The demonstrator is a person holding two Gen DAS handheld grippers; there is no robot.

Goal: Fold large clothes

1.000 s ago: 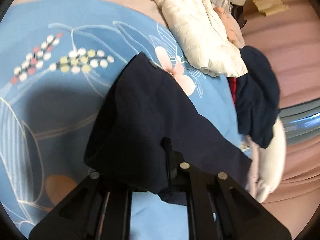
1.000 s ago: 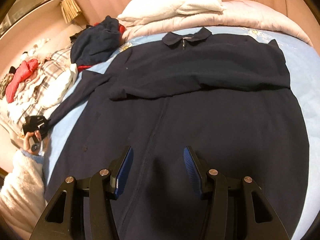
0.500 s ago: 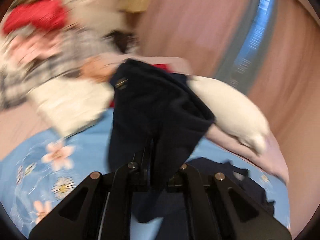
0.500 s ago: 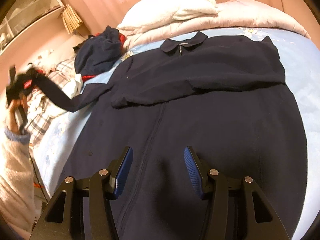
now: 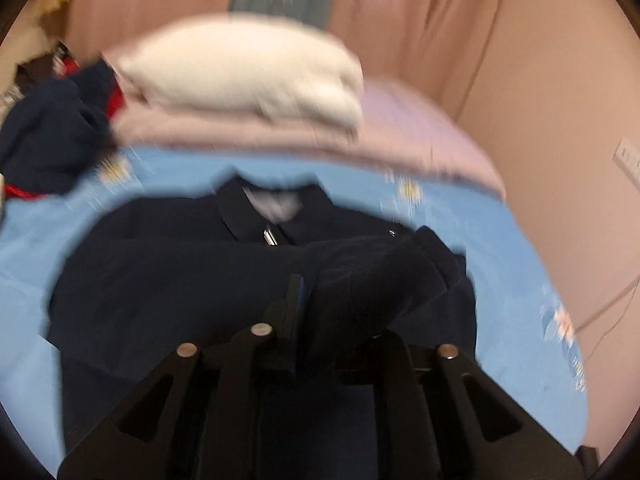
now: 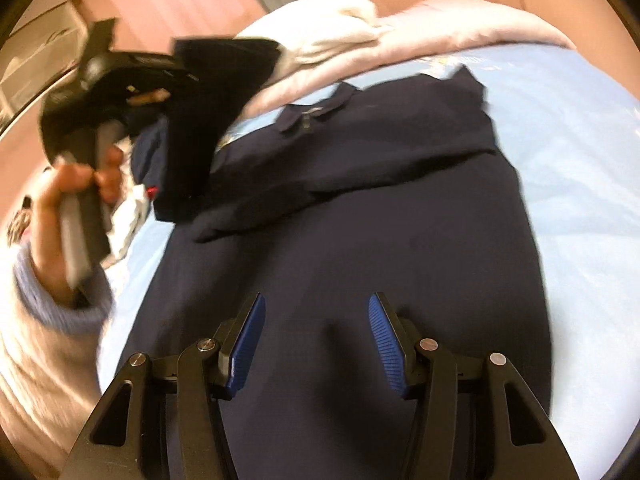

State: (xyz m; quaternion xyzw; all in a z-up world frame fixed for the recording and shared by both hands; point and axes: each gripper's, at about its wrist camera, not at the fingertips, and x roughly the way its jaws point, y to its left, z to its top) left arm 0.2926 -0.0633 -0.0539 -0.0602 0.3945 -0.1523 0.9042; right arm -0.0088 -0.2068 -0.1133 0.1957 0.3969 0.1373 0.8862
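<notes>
A large navy collared garment (image 6: 360, 220) lies flat on the blue floral bedsheet (image 6: 580, 200), its collar (image 6: 316, 112) toward the pillows. My left gripper (image 6: 176, 68), held in a person's hand (image 6: 80, 184), is raised at the upper left with the garment's navy sleeve (image 6: 200, 120) hanging from it. In the left wrist view the sleeve (image 5: 372, 280) is bunched in the left gripper (image 5: 320, 300) above the garment's chest (image 5: 160, 280); the jaws are opening with the cloth still between them. My right gripper (image 6: 316, 332) hovers open over the garment's lower body, with nothing between its fingers.
A white folded blanket (image 5: 240, 72) rests on a pink quilt (image 5: 400, 128) at the head of the bed. A heap of navy and red clothes (image 5: 48, 132) sits at the left. Pink curtains and a wall socket (image 5: 628, 158) lie beyond the bed.
My left gripper swung up from the bed's left side and across over the garment's chest, carrying the sleeve. The right gripper shifted slightly and stayed open.
</notes>
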